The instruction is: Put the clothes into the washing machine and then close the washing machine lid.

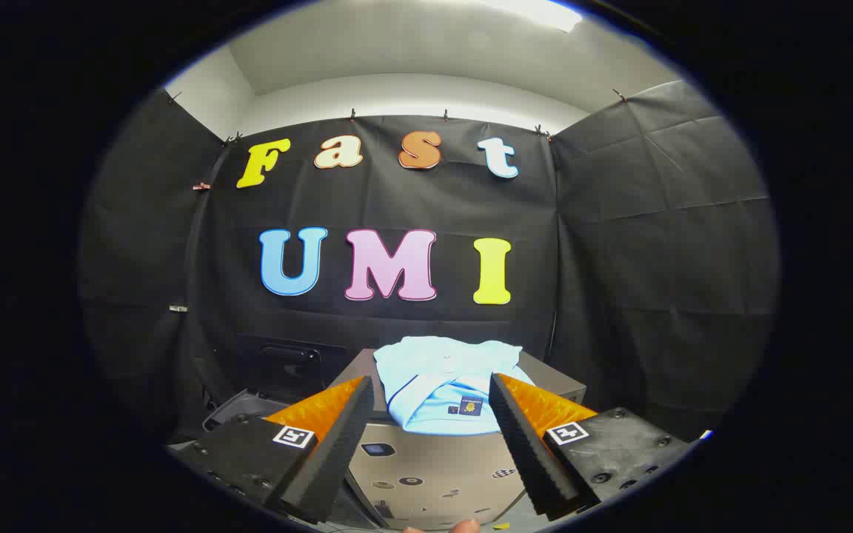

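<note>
My gripper [432, 385] sits lower centre of frame, fingers spread wide, holding nothing. Each finger base carries a small square black-and-white marker tag; no readable writing on them. Fingertips [364, 389] are level with the near part of the shirt but I can't tell if they touch it; nothing is pinched.

Between and just beyond the fingers: a light blue shirt [445, 385], folded or bunched, lying on top of the washer [434, 466]. It has a dark trim line and a small dark blue patch with a yellow mark near its front hem; too small to read. The shirt's front edge hangs slightly over the washer's top edge.

The washer is a grey-brown box, front face showing in the bottom centre below the shirt, with a small dark panel and several round stickers; text unreadable. Its right corner shows past my right finger.

Left of the washer, lower left: a dark bin or basket [249, 406], partly hidden behind my left finger. Open room above the shirt up to the black booth wall [656, 222]. A fingertip [463, 526] pokes in at the bottom centre edge.
</note>
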Demonstrator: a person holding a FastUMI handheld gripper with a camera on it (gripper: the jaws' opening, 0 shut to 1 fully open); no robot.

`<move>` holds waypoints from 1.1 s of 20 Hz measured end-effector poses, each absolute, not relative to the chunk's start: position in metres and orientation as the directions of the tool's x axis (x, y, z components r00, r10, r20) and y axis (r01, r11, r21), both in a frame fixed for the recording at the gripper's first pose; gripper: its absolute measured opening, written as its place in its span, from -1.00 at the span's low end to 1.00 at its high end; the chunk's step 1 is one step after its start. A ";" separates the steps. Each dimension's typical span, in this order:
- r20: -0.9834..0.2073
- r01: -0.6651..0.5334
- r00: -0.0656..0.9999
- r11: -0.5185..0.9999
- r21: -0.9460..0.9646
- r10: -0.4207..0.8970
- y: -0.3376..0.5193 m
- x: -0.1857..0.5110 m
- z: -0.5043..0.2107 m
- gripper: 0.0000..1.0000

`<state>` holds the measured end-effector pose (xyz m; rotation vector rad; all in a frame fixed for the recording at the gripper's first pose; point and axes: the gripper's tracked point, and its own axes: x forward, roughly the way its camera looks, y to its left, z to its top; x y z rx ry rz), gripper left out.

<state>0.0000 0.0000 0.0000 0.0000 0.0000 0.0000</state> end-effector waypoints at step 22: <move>-0.003 0.002 1.000 1.000 -0.001 -0.002 0.001 -0.002 -0.001 0.96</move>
